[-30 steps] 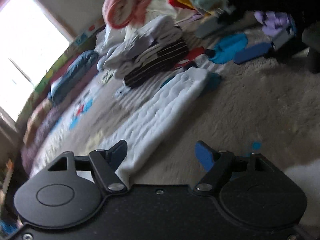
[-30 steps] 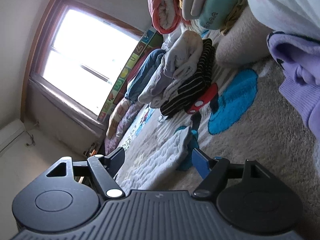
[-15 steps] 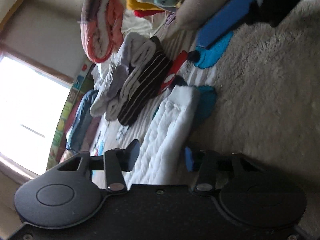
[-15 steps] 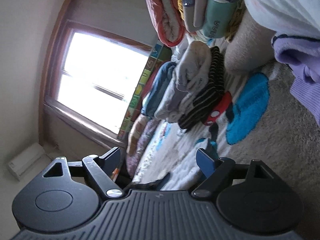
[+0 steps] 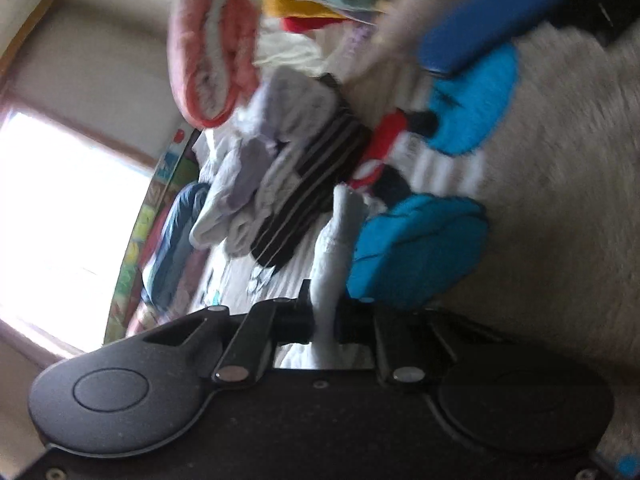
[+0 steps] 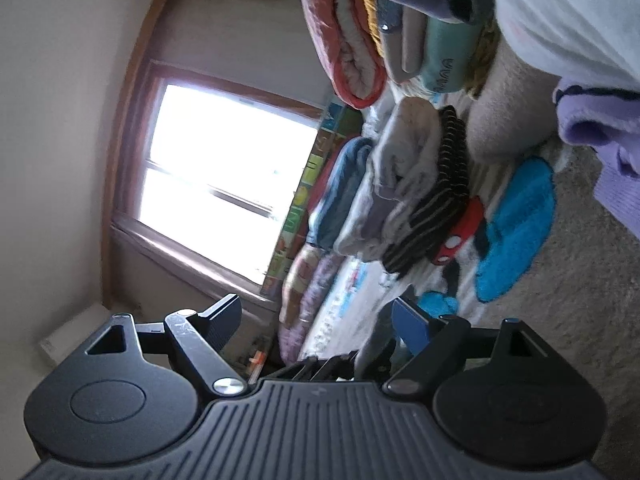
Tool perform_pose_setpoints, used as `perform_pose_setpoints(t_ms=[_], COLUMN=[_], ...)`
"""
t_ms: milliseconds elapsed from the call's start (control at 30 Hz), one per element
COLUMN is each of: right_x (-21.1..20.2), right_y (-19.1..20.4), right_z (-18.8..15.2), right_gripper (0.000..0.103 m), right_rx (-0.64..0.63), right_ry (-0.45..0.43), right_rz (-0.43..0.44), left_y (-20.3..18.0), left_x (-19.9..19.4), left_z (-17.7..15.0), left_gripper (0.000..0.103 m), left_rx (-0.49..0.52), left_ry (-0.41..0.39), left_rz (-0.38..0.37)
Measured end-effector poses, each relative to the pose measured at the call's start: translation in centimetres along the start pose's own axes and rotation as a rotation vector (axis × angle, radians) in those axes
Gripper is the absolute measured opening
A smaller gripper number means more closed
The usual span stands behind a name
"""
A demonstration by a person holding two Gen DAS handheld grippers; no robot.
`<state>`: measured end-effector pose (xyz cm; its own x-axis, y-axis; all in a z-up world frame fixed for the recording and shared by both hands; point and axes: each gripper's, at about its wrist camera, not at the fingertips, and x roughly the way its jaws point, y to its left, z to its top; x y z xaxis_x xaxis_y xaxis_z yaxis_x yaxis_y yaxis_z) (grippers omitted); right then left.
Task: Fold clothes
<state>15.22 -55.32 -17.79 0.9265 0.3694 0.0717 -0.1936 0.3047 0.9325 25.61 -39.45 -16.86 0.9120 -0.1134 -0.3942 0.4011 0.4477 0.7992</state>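
The left hand-held gripper (image 5: 326,316) has pinched one end of the white garment (image 5: 340,232), seemingly lifted off the rug (image 5: 560,208), the right hand-held gripper (image 6: 316,320) gapes empty, and a folded stack (image 6: 416,188) sits beyond, so this fold is barely begun.

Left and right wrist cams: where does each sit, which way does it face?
Left wrist: on the left tool, rolled sideways, facing the rug; tool shut on a white cloth.
Right wrist: on the right tool, facing the window; tool open, empty.
Shared: the striped stack.
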Motion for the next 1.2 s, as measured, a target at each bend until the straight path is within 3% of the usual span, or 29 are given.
perform_pose_setpoints(t_ms=[233,433,600,800,1067,1200], right_x=[0.2,2.3,4.5,6.2,6.1,6.2], right_y=[0.5,3.2,5.7,7.3,7.2,7.1], right_z=[-0.5,-3.0,-6.9,-11.4,-11.9,-12.3], right_gripper=[0.082,0.069,0.067,0.067,0.066,0.065], right_rx=[-0.029,-0.250,-0.446,-0.565,-0.566,-0.597], right_ry=[0.025,0.200,0.394,0.613,0.672,0.694], right_rz=[-0.002,-0.016,0.017,0.074,0.096,0.081], left_y=[10.2,17.3,20.9,23.9,27.3,28.2], left_x=[-3.5,-5.2,-5.8,-5.8,-5.5,-5.3], left_z=[-2.9,-7.4,-11.6,-16.4,-23.2,-26.0], left_gripper=[0.008,0.008,0.008,0.008,0.008,0.008], left_rx=[-0.449,-0.756,-0.932,-1.112,-1.382,-1.459], left_ry=[-0.021,-0.010,0.010,0.021,0.017,0.021], left_rz=[-0.131,-0.155,-0.158,-0.168,-0.165,-0.159])
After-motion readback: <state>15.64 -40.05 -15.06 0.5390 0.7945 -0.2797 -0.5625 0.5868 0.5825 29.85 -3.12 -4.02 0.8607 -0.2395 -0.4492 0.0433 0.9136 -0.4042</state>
